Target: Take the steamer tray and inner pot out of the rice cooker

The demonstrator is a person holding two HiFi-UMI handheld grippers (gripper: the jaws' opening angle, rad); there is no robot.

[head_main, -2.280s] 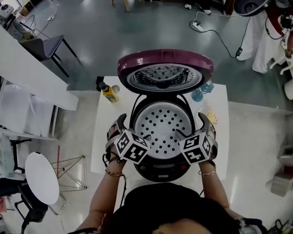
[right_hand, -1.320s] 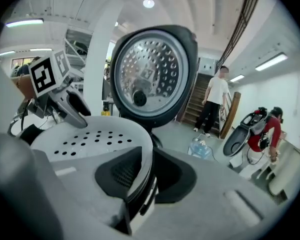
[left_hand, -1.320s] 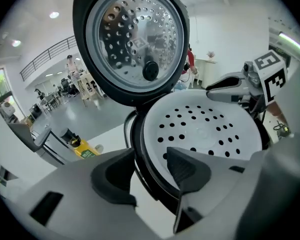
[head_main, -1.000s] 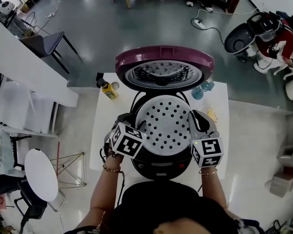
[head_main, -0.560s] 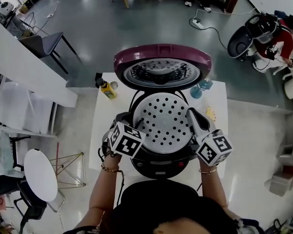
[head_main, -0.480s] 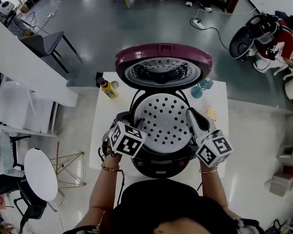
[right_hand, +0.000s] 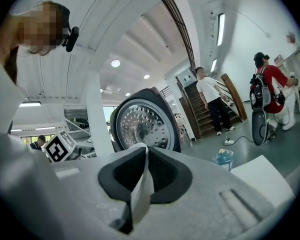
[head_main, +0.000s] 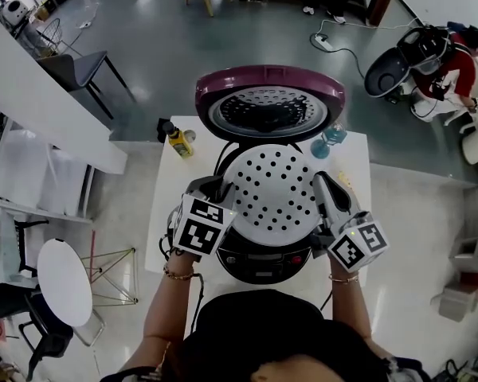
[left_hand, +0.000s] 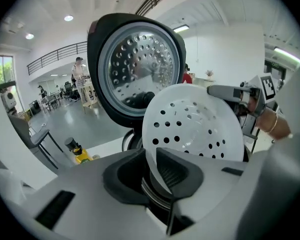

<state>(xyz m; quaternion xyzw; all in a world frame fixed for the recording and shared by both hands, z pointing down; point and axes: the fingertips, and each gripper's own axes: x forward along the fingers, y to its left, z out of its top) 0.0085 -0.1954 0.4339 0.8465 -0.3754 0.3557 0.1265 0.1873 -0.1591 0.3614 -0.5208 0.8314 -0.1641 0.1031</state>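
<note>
Lifted higher above the rice cooker (head_main: 259, 263), the steamer tray (head_main: 272, 193) spans between the left gripper (head_main: 221, 191), jaws just closing onto its rim, and the right gripper (head_main: 322, 188), clamped on the opposite rim.

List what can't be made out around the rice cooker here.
- The inner pot: head view, covered by the steamer tray.
- Markings on the rice cooker panel: head view, too small to read.
- Label on the yellow bottle: head view, too small.
- Near edge of the table: head view, hidden by the person.
</note>
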